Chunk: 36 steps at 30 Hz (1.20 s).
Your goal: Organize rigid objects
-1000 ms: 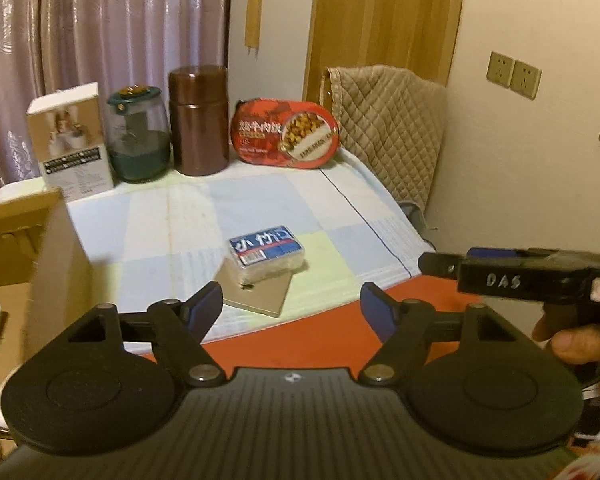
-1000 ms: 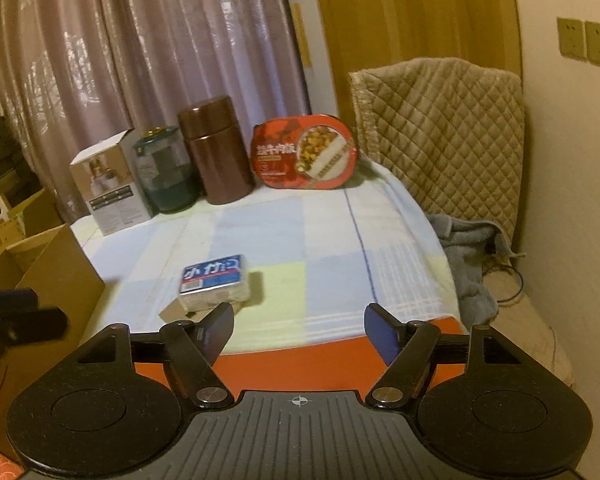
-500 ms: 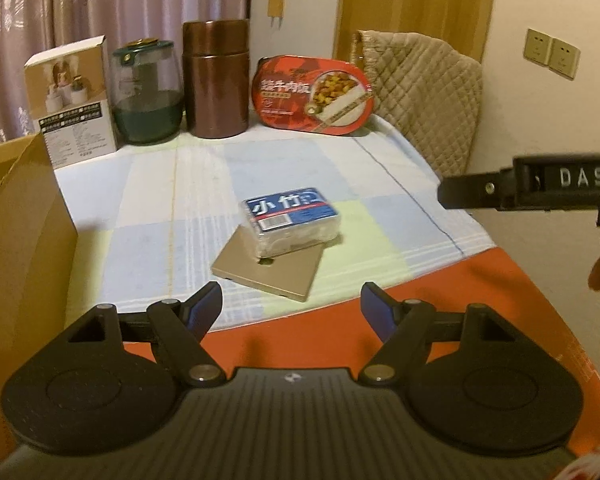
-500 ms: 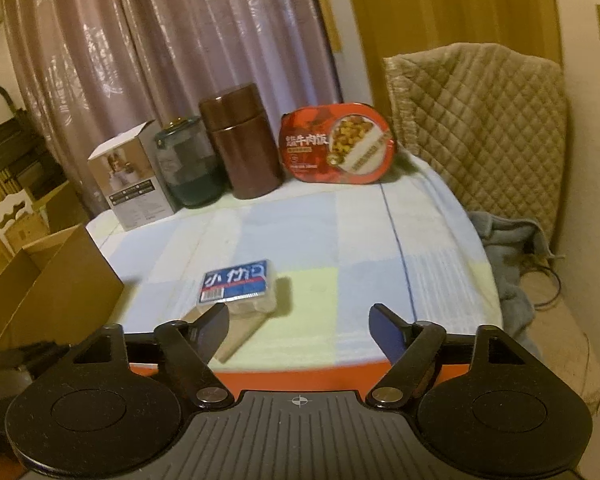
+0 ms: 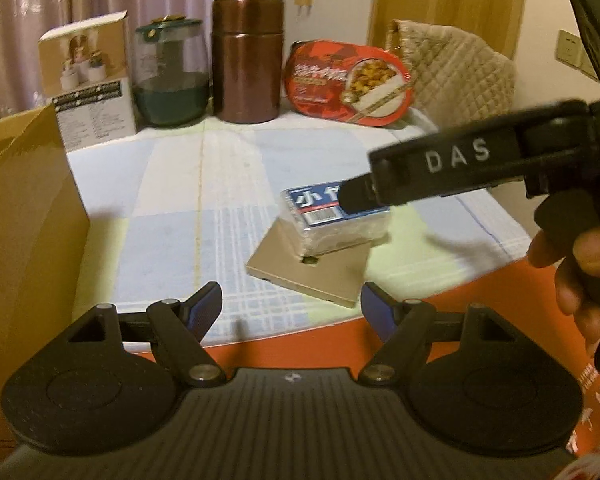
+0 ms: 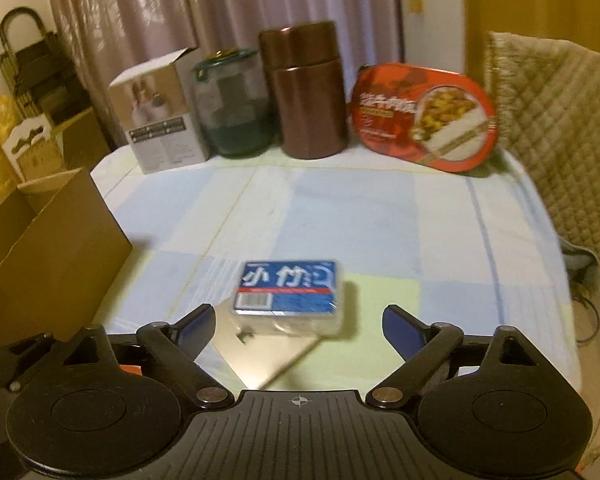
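Note:
A clear pack with a blue label (image 6: pixel 288 296) lies on a flat tan board (image 6: pixel 260 364) near the front of the checked cloth. My right gripper (image 6: pixel 299 316) hovers just before the pack, its jaws opening, pads apart from the pack. In the left wrist view its black finger (image 5: pixel 440 168) crosses in front of the pack (image 5: pixel 332 220) and board (image 5: pixel 312 272). My left gripper (image 5: pixel 291 300) is open and holds nothing, a little short of the board. At the back stand a white carton (image 5: pixel 92 92), a glass jar (image 5: pixel 170 76), a brown canister (image 5: pixel 247 60) and a red oval meal tray (image 5: pixel 348 80).
An open cardboard box (image 5: pixel 28 220) stands at the table's left edge. A quilted chair back (image 6: pixel 552 128) rises at the right rear. A red-orange sheet (image 5: pixel 340 344) covers the table's near edge. A hand (image 5: pixel 588 264) holds the right gripper.
The right gripper has swung left over the pack and its jaws have widened. The left gripper has sunk and drawn closer to the table; its jaws look unchanged.

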{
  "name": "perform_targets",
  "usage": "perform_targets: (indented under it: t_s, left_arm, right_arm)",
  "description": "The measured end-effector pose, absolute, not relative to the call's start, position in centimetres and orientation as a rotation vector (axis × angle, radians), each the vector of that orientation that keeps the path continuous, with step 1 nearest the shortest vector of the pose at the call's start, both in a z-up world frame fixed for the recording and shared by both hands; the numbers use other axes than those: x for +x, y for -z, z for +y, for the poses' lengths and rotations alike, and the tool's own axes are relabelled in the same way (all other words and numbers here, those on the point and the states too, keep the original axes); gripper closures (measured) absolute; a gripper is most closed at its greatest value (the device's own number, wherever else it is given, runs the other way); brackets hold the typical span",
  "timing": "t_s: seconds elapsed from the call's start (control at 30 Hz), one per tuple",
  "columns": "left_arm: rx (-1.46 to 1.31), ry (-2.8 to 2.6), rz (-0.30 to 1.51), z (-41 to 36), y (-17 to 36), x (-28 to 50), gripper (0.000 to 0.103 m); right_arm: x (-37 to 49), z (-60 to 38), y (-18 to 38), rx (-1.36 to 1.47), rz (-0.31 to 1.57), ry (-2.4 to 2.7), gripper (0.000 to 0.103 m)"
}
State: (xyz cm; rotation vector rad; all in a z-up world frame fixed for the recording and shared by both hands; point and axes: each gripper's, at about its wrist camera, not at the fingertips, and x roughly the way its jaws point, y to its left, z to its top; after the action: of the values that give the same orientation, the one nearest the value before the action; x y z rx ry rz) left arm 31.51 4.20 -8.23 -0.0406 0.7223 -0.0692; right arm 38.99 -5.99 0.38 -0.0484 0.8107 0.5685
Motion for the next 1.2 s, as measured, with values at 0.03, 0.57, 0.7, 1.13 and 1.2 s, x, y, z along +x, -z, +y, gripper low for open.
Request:
perform_targets:
  t_s: [0.03, 0.57, 0.7, 1.13, 1.2]
  left_arm:
    - [-0.041, 0.063, 0.726, 4.4, 8.4, 31.8, 0.03]
    - [-0.041, 0.06, 0.757, 5.2, 9.4, 33.6, 0.03]
    - [-0.036, 0.063, 0.76, 5.4, 9.5, 33.4, 0.03]
    - [-0.025, 0.171, 0.752, 3.6, 9.6, 35.1, 0.029]
    - [-0.003, 0.189, 0.758, 3.1, 9.9, 35.6, 0.029]
  right_arm:
    - [39.4, -5.6, -0.3, -0.049, 0.82, -0.572, 0.014]
    - [43.1, -1.8, 2.7, -0.14, 0.939, -0.538, 0.012]
    - [43.4, -2.0, 3.4, -0.126, 0.952, -0.546, 0.012]
    - [40.5, -9.8, 2.7, -0.145, 0.861, -0.4, 0.02]
    - [39.9, -11.6, 2.8, -0.123, 0.858, -0.373, 0.02]
